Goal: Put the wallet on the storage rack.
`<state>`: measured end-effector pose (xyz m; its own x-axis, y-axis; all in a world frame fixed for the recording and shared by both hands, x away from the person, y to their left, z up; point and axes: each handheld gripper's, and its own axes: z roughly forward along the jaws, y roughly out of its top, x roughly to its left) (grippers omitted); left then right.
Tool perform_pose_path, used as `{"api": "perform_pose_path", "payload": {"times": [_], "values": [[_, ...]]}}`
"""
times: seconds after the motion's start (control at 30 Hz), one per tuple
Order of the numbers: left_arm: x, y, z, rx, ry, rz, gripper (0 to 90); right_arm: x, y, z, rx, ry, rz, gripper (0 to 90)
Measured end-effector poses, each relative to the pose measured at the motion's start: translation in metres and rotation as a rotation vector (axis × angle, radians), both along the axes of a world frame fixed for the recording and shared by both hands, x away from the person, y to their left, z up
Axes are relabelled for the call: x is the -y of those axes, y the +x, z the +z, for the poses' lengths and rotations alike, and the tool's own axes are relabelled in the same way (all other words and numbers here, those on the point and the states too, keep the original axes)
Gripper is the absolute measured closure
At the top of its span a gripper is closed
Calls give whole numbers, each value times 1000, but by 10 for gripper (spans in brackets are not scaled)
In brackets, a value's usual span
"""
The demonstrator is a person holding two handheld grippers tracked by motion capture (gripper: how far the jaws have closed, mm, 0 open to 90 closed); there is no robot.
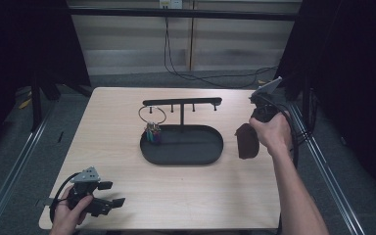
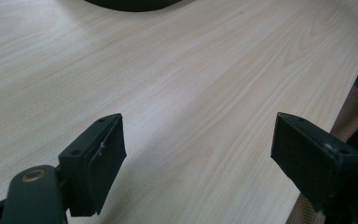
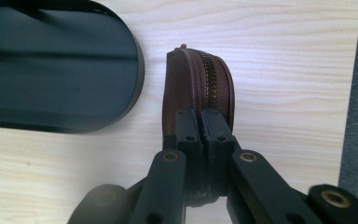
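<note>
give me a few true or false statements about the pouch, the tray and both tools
1. The right tool is shut on the brown pouch. True.
2. The pouch lies inside the black tray. False: it is held to the right of the tray, outside it.
3. The left tool is open with nothing between its jaws. True.
4. The key ring lies flat on the table. False: it hangs from the rack over the tray's left end.
5. The pouch's zipper is wide open. False: it looks closed.
</note>
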<state>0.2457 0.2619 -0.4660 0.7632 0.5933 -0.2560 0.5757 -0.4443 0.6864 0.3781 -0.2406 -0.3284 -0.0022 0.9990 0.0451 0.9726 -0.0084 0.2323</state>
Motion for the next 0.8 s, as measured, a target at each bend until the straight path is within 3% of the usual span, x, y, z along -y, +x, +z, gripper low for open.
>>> {"api": "perform_pose_path", "payload": {"times": [0.3,0.63,0.8], "values": [[0,0,0,0,-2,-1,170,-8,2,17,-2,-9,28,871],[1,-1,-1,-3,4,0,170,-28,9,28,14,35,80,872],[1,-1,-1,-4,8,-1,171,-36,12,25,20,71,106,872]]}}
